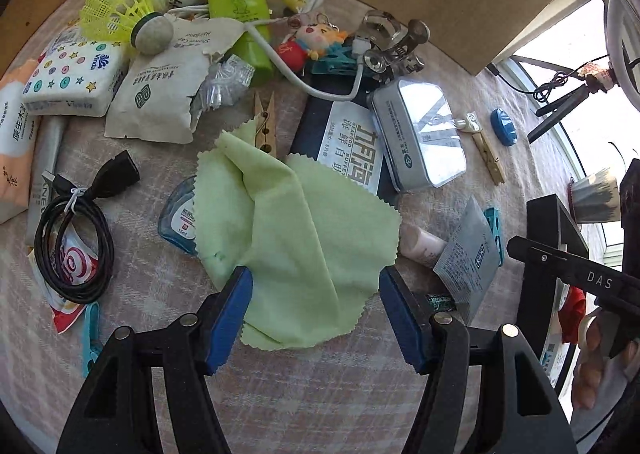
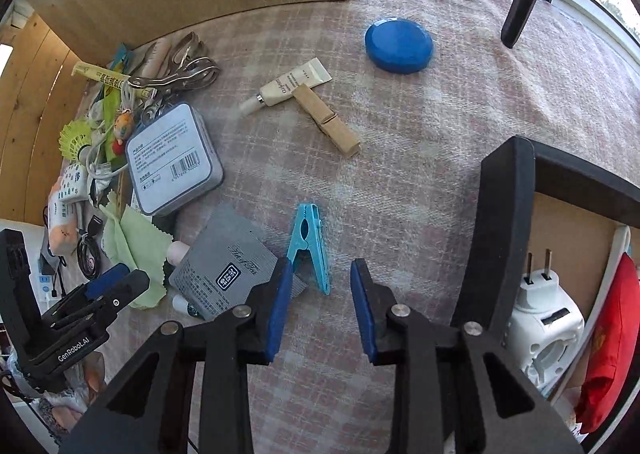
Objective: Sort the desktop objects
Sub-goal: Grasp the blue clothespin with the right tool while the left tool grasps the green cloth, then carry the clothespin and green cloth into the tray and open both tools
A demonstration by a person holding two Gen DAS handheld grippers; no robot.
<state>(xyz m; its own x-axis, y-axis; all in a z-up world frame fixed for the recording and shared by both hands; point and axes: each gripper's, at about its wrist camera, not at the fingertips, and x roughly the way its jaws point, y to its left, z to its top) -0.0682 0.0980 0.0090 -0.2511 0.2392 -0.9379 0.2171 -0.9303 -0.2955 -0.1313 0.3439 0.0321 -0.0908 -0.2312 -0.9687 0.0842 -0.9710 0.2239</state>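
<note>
A light green cleaning cloth (image 1: 296, 221) lies crumpled on the checked tablecloth. My left gripper (image 1: 316, 294) stands open over its near edge, one blue pad at each side, neither pressing it. In the right wrist view a light blue plastic clothespin (image 2: 310, 246) lies flat, its near end between the fingertips of my right gripper (image 2: 322, 270). Those jaws are partly apart and gaps show on both sides of the pin. The left gripper (image 2: 108, 282) also shows at the lower left there, above the green cloth (image 2: 136, 242).
Clutter fills the left: a silver tin (image 1: 420, 133), black USB cable (image 1: 76, 230), shuttlecock (image 1: 124, 9), tissue packs, grey sachet (image 2: 224, 262). Farther out lie a wooden clothespin (image 2: 328, 121), small tube (image 2: 288, 85) and blue round lid (image 2: 398, 45). A black-framed box (image 2: 516, 181) holds a white plug adapter (image 2: 540, 318).
</note>
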